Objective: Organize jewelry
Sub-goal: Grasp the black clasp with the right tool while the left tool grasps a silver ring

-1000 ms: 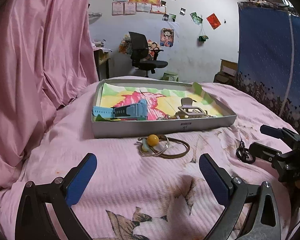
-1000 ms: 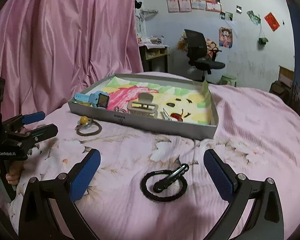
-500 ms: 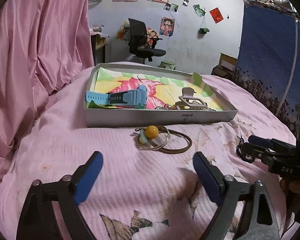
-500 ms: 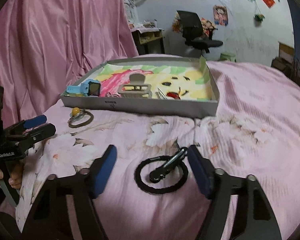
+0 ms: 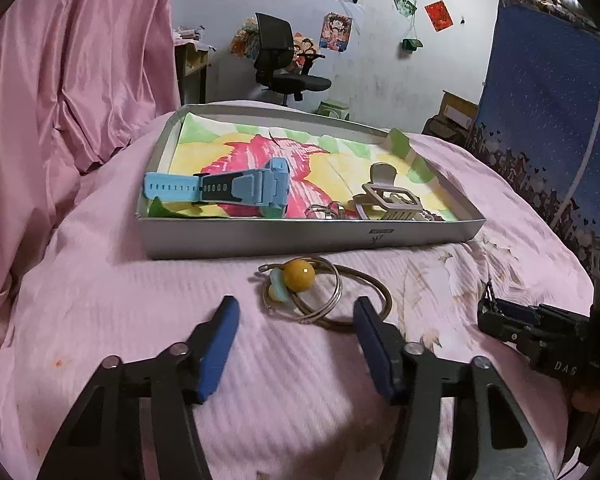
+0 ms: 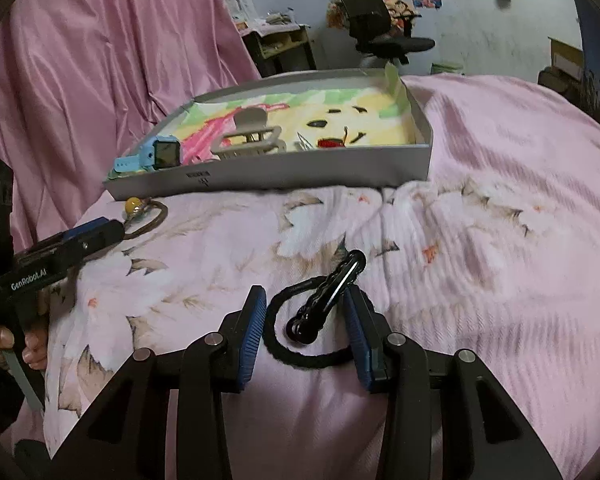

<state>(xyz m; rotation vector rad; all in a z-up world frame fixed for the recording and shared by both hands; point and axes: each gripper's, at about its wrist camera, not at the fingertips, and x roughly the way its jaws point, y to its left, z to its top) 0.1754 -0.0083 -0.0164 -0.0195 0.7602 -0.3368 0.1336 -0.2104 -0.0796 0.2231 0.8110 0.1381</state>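
Note:
A grey tray with a colourful paper lining sits on the pink bed and holds a blue watch and a beige hair claw. Just in front of it lie thin bangles with a yellow bead. My left gripper is open, its pads either side of the bangles' near edge. In the right wrist view a black cord loop with a black clip lies on the bedspread. My right gripper is open, its fingers straddling the loop and clip. The tray lies beyond.
A pink curtain hangs on the left. A blue hanging cloth stands at the right. An office chair and a desk are behind the bed. The right gripper shows in the left wrist view.
Both grippers moved forward and down toward the bed and narrowed. The left now brackets the bangles. The right now straddles the black cord loop.

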